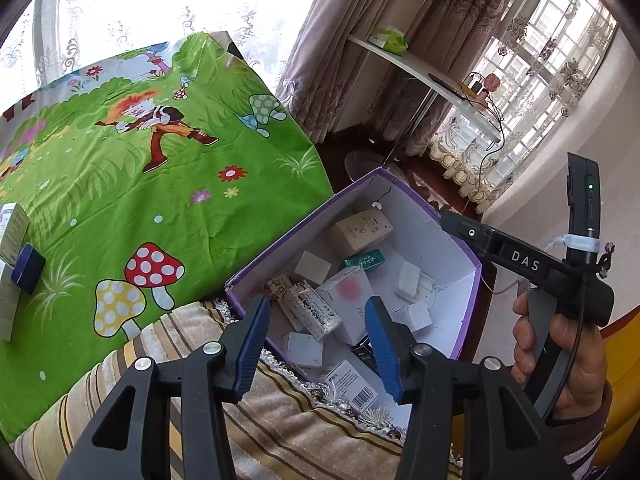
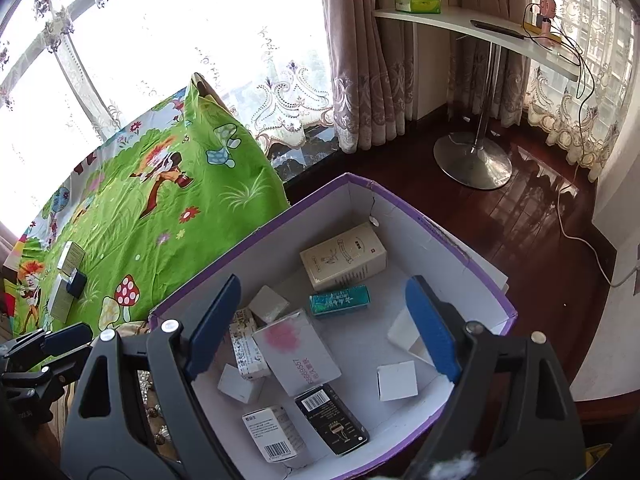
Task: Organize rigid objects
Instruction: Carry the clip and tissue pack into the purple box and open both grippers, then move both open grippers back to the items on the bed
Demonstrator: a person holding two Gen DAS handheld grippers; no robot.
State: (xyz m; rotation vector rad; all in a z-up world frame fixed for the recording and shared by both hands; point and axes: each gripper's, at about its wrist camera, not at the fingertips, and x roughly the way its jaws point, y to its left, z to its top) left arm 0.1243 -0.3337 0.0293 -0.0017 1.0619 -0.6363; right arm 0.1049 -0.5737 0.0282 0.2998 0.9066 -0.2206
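A purple-rimmed cardboard box (image 2: 288, 240) with a white inside holds several small packages: a beige box (image 2: 344, 256), a teal box (image 2: 339, 300), a white box with a pink blotch (image 2: 296, 350) and a black box with a barcode (image 2: 332, 418). My right gripper (image 2: 324, 280) hangs open above the box with nothing between its blue pads. My left gripper (image 1: 318, 304) is open over the near left corner of the same box (image 1: 300, 227), also empty. On the green cartoon sheet (image 1: 160, 200) lie a small dark blue box (image 1: 28, 268) and a white carton (image 1: 12, 232). A hand (image 1: 560, 340) holds the right gripper's handle.
The box rests against a striped, fringed cushion (image 1: 280, 420). Behind it are dark wood floor (image 2: 520, 220), a white side table (image 2: 460, 20) on a round metal base (image 2: 472, 160), curtains and a trailing cable (image 2: 580, 236).
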